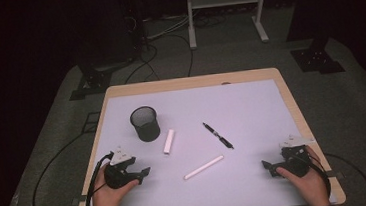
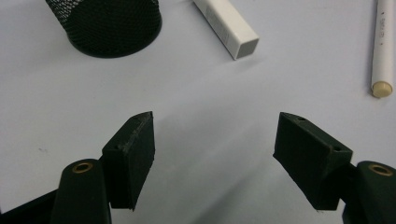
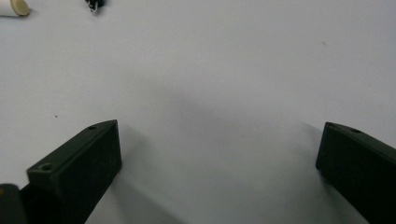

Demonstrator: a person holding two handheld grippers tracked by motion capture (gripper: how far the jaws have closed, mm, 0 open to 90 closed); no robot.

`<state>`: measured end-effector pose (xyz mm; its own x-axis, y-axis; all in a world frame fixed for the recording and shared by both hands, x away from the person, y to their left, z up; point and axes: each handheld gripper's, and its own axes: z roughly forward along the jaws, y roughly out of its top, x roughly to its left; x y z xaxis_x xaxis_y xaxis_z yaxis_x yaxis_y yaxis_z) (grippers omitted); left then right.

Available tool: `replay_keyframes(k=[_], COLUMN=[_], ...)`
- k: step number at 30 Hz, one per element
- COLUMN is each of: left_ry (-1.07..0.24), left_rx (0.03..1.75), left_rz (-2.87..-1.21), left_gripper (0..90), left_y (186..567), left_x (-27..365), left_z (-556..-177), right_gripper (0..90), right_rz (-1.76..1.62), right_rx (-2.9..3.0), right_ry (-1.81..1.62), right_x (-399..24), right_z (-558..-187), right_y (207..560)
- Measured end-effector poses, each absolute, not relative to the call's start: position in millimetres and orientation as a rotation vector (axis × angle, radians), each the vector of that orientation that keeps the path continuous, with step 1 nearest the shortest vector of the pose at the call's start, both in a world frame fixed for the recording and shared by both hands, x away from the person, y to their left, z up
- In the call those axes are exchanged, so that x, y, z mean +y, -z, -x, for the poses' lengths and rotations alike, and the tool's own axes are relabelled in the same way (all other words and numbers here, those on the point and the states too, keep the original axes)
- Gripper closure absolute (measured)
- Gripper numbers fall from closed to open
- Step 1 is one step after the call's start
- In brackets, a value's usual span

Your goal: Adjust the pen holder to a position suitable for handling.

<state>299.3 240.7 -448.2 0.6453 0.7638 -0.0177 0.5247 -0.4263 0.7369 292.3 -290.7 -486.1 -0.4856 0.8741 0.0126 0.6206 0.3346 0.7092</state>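
Left hand-held gripper [image 1: 146, 173], jaws apart and empty, low on the desk [image 1: 258, 186]. Ahead of it stands a black mesh cup [image 1: 145, 124]; just right of the cup lies a white block [image 1: 168, 141]. A white marker [image 1: 204, 167] and black pen [image 1: 218, 135] lie between it and the right hand-held gripper [image 1: 267, 166], also open and empty.
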Motion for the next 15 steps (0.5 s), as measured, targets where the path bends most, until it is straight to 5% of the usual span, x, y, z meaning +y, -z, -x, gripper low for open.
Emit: replay_keyframes(k=[15], left_ry=[-0.423], left_rx=[1.035], left_rz=[-2.089], left_gripper=[34.7], left_y=[430.8], left_x=[250.1], left_z=[-308.2], right_gripper=[0.0], right_rz=[-1.321], right_rx=[2.234], right_ry=[-0.939], right_x=[-290.8], right_z=[-292.5], right_y=[486.1])
